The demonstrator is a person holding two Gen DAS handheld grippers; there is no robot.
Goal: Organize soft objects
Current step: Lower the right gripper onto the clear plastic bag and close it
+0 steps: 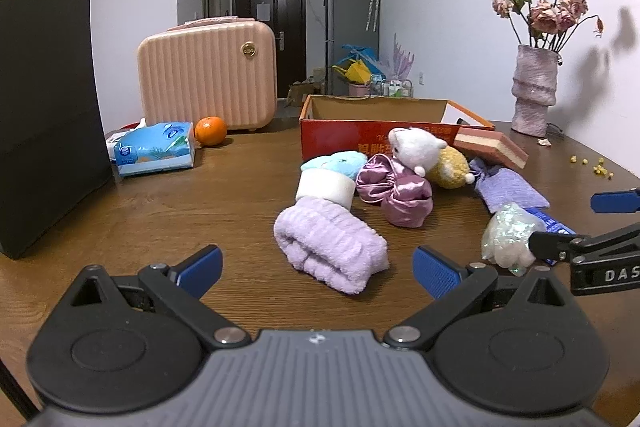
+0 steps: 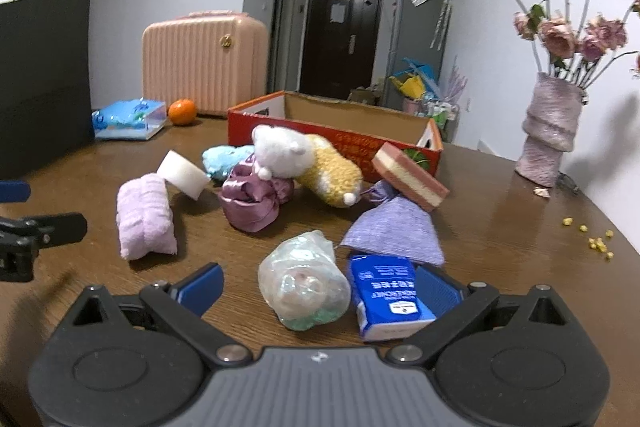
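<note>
Soft items lie heaped on the wooden table (image 1: 200, 211) in front of an open red cardboard box (image 1: 372, 139). My left gripper (image 1: 318, 271) is open, and a rolled lilac towel (image 1: 332, 247) lies just ahead between its fingers, untouched. Behind the towel are a white foam roll (image 1: 325, 187), a blue plush (image 1: 336, 161), a purple satin scrunchie (image 1: 396, 189), a white plush (image 1: 416, 147) and a yellow plush (image 1: 452, 167). My right gripper (image 2: 320, 285) is open around an iridescent bagged toy (image 2: 304, 283) and a blue tissue packet (image 2: 386, 295), gripping neither.
A lilac pouch (image 2: 394, 237) and a pink-and-cream sponge (image 2: 410, 177) lie right of the heap. A black paper bag (image 1: 48, 115), a tissue pack (image 1: 154, 149), an orange (image 1: 211, 131) and a pink case (image 1: 208, 79) stand at left. A vase of dried roses (image 1: 534, 91) is at right.
</note>
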